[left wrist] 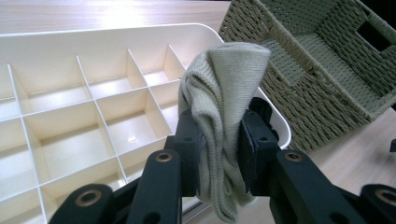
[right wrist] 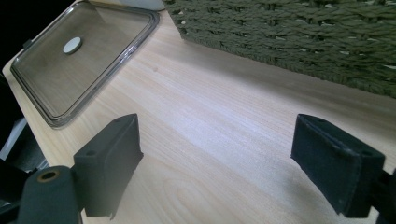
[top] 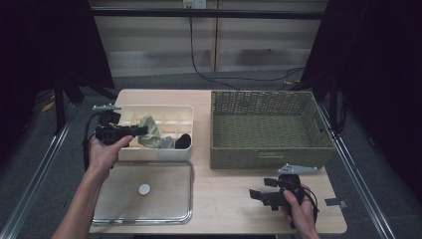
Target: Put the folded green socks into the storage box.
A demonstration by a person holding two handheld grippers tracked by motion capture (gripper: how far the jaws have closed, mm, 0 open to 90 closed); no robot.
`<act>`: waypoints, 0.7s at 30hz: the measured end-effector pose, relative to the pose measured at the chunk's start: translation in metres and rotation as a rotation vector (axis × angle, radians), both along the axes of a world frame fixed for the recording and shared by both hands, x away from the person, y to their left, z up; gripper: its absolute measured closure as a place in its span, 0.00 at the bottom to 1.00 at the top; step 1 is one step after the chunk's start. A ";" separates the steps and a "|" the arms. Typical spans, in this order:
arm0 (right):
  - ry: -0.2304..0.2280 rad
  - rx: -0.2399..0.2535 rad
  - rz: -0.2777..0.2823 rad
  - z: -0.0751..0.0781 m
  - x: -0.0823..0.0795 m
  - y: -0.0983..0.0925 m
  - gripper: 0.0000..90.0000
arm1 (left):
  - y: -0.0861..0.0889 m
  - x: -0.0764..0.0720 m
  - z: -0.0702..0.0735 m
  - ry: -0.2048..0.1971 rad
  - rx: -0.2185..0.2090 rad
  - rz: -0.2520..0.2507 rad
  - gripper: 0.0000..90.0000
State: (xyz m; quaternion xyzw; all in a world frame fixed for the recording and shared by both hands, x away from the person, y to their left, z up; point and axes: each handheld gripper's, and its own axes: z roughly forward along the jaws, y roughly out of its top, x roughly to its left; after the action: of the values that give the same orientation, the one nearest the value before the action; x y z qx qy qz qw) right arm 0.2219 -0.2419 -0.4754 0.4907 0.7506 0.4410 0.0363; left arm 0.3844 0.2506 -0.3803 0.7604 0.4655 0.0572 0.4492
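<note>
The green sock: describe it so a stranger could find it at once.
Start at the white divided tray on the table's left, beside the woven basket. The left hand-held gripper pinches the green sock above it. It is ribbed pale olive knit, unlike the dark socks lying in the tray.

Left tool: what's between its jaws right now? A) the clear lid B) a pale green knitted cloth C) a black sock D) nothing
B. In the left gripper view the left tool has both jaws pressed on a pale green knitted cloth, held above the white divided box; the clear lid lies flat on the table.
</note>
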 end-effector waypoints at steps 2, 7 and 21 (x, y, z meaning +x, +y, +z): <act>0.003 -0.003 -0.003 0.000 0.000 0.000 0.18 | 0.000 0.002 0.000 -0.005 0.014 0.004 0.80; -0.007 -0.004 -0.008 -0.001 0.000 -0.001 0.18 | 0.003 0.007 -0.003 0.008 0.016 0.018 0.80; -0.028 -0.021 -0.034 -0.003 0.000 -0.001 0.22 | -0.001 0.021 -0.017 0.021 0.098 0.041 0.80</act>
State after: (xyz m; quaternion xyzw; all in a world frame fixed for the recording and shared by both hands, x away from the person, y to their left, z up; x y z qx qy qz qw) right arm 0.2221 -0.2428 -0.4788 0.4967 0.7462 0.4393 0.0590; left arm 0.4051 0.2500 -0.3977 0.7723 0.4822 0.0811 0.4056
